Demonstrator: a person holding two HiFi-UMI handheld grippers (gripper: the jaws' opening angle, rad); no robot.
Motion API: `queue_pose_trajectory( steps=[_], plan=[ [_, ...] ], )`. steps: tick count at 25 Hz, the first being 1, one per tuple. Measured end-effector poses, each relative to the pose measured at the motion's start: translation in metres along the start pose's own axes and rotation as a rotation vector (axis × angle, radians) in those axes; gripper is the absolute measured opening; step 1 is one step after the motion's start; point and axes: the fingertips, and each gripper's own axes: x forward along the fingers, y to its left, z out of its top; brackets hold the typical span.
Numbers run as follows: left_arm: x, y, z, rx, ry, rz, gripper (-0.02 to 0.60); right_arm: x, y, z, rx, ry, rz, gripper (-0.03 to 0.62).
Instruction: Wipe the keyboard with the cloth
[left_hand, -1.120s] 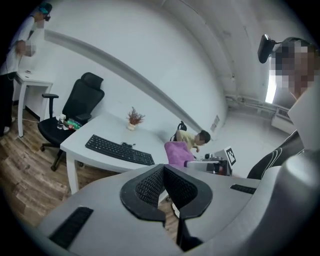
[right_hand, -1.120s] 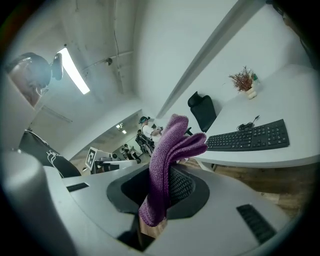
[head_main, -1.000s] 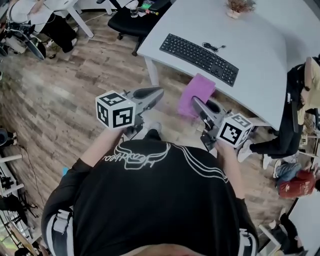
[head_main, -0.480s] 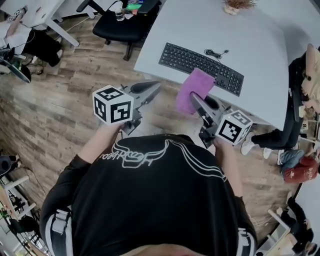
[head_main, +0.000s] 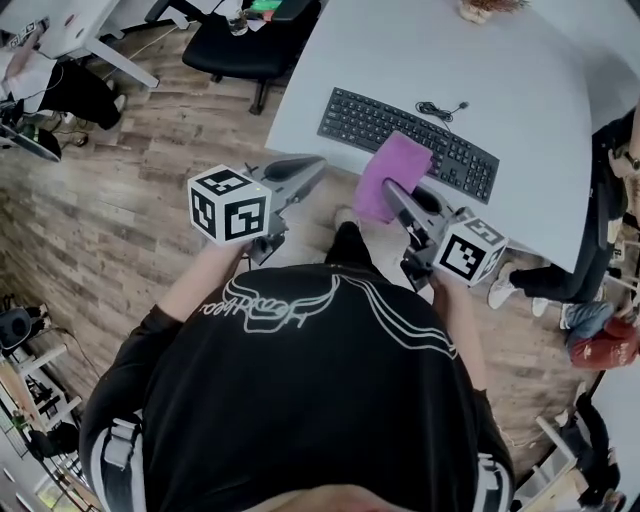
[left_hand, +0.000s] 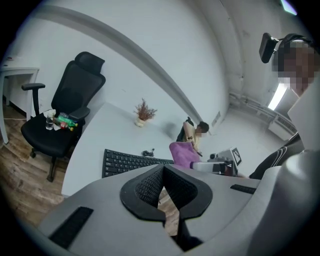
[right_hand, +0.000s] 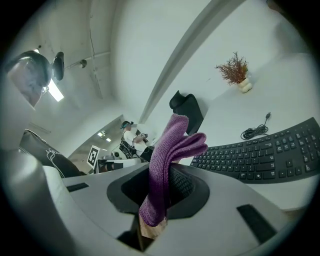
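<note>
Wood-plank floor (head_main: 120, 200) fills the left side of the head view, and a white counter (head_main: 540, 90) takes up the upper right. The person's black shirt (head_main: 300, 400) covers the lower half of that frame. A black office chair (head_main: 240, 50) stands at the counter's left end, at the top of the frame; the left gripper view shows it at left with small items on its seat.

A black keyboard (head_main: 408, 143) lies slantwise on the counter near its front edge, just above the frame's centre.

The left gripper (head_main: 315, 165) is held over the floor, just left of the counter's front edge and pointing toward the keyboard. Its own view shows the jaws together at the tips with nothing between them.

The right gripper (head_main: 390, 188) sits right of centre, clamped on a purple cloth (head_main: 395, 172). In the head view the cloth's upper end overlaps the keyboard's near edge. In the right gripper view the cloth (right_hand: 167, 150) stands up out of the jaws in loose folds, and the keyboard (right_hand: 270, 155) lies beyond it at the right, apart from it.

A coiled black cable (head_main: 440, 108) rests just behind the keyboard. A small potted plant (head_main: 480, 10) stands at the top edge.
</note>
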Motion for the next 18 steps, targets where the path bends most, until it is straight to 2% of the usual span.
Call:
queue_pose_trajectory(
  steps=[12,18],
  plan=[
    [0.038,0.044,0.037,-0.047,-0.002,0.042,0.008,0.039,-0.047,0.042,0.008,0.042,0.025,0.061],
    [0.048,0.066,0.045,-0.067,-0.004,0.073,0.008,0.067,-0.063,0.048,0.013,0.086,0.046,0.061]
  ],
)
